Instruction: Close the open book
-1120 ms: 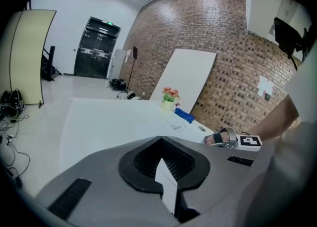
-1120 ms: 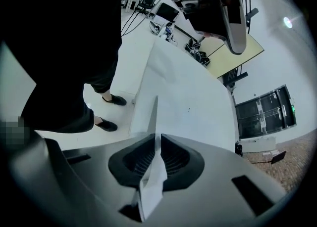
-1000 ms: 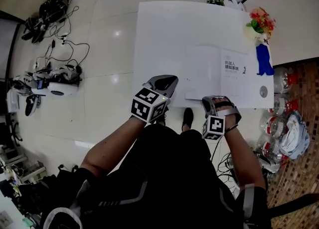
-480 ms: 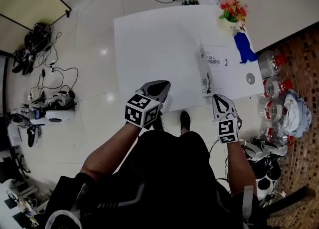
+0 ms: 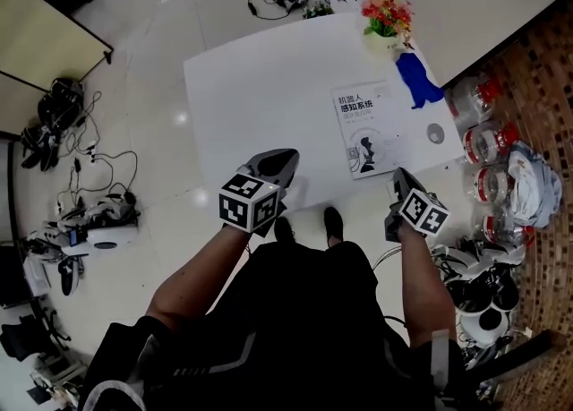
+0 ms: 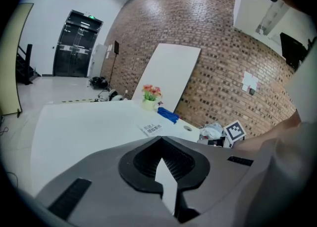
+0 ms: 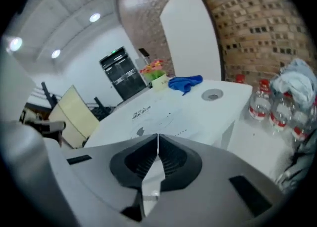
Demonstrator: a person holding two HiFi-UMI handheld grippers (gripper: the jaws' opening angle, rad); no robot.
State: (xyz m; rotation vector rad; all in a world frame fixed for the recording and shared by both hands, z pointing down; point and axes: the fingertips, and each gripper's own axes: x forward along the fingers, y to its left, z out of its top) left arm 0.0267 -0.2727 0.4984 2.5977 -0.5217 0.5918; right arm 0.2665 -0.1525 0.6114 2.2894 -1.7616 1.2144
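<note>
Book: the book point(image 5: 365, 127) lies flat and shut, front cover up, on the white worktop point(image 5: 260, 87). It sits towards the near right corner, its lower edge close to the near edge.
Task state: with the cover down and no page standing up, the closing looks done. Nothing more seems needed on the book itself.
Left tool: the left tool point(image 5: 285, 160) hovers over the near edge of the worktop, well to the left of the book. Its jaws are pressed together with nothing between them, as the left gripper view shows.
Right tool: the right tool point(image 5: 399, 182) sits just off the near edge by the near right corner, close to the book's lower right corner but apart from it. Its jaws are closed tip to tip and it carries nothing.
Why held so: both tools stay clear of the cover, probably because the book no longer needs pushing or steadying. Closed jaws suit a flat nudge rather than a pinch.
Other things: flowers point(image 5: 387, 17) stand at the far right corner, with a blue cloth point(image 5: 416, 78) beside them along the right edge. A small round disc point(image 5: 435, 133) lies between the book and the right edge, apart from the book.
Off the worktop: water bottles point(image 5: 483, 141) stand on the floor beyond the right edge.
</note>
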